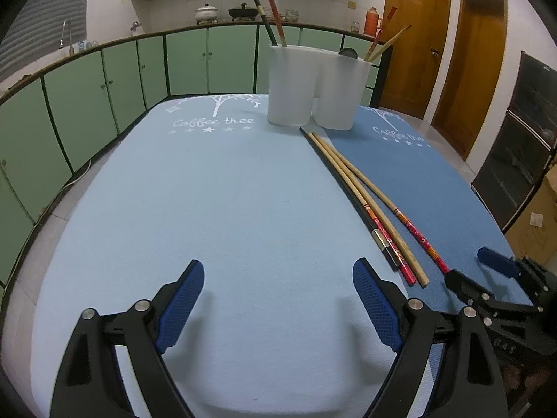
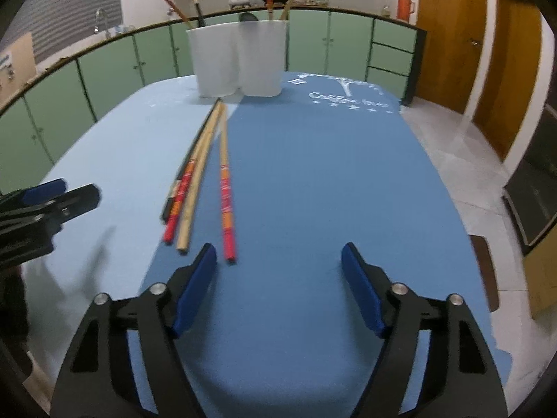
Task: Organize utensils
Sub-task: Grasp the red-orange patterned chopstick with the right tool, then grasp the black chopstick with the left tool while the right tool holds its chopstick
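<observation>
Right gripper (image 2: 278, 280) shown with jaws spread wide and empty, low over the dark blue mat (image 2: 330, 181); its left finger is set just beside the red end of the separate red-and-orange chopstick (image 2: 225, 188). Left gripper (image 1: 278, 304) likewise held apart and empty over the light blue mat (image 1: 209, 191). Three further chopsticks (image 2: 189, 181) are seen bundled on the seam between the mats, tips directed toward the white two-part holder (image 2: 240, 59), in which several utensils already stand. For a clean pick, the lone stick is best straddled near its thick end and lifted singly, so the neighbouring bundle is left undisturbed
</observation>
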Motion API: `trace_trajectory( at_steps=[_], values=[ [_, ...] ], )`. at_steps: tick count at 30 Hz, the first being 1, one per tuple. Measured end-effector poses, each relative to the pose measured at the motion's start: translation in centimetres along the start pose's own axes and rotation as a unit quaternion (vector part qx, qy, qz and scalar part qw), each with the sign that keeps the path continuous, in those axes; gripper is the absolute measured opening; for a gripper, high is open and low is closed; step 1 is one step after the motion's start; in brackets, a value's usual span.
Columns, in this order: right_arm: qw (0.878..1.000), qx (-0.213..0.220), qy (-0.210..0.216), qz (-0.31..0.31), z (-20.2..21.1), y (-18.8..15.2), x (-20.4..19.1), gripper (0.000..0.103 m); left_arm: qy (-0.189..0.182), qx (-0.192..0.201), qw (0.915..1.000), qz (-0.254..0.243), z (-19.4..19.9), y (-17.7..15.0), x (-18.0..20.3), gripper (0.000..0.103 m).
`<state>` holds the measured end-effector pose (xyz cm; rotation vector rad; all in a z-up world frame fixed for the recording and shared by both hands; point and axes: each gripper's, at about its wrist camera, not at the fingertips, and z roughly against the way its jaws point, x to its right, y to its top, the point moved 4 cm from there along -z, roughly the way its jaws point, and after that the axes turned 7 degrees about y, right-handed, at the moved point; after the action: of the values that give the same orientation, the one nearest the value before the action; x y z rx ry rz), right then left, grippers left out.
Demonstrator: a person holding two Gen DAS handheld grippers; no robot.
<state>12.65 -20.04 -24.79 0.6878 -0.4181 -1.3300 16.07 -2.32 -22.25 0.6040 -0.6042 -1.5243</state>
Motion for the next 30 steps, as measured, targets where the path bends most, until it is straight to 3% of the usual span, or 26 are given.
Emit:
trace_trajectory(
  at_steps=[4,11,23,30],
  values=[
    [1.0,0.003,0.007,0.015,-0.3,-0.1,-0.9,0.05,0.0,0.001,1.0,0.001,0.1,0.0,0.0,0.085],
    [0.999,0.007,0.019,0.038,-0.7,0.2,-2.2,0.006,-0.003,-0.003,0.9999,-0.009,-0.1,-0.1,0.7,0.085],
    [1.0,0.008,0.019,0.002,-0.2,0.0,-0.5,0.006,-0.008,-0.038,0.9975,-0.059,-1.8,-1.0,5.0,0.084],
    [1.0,0.009,0.026,-0.014,-0.2,0.1,0.3,0.006,-0.014,-0.04,0.9966,-0.071,-2.1,-0.9,6.9,0.083]
  ],
)
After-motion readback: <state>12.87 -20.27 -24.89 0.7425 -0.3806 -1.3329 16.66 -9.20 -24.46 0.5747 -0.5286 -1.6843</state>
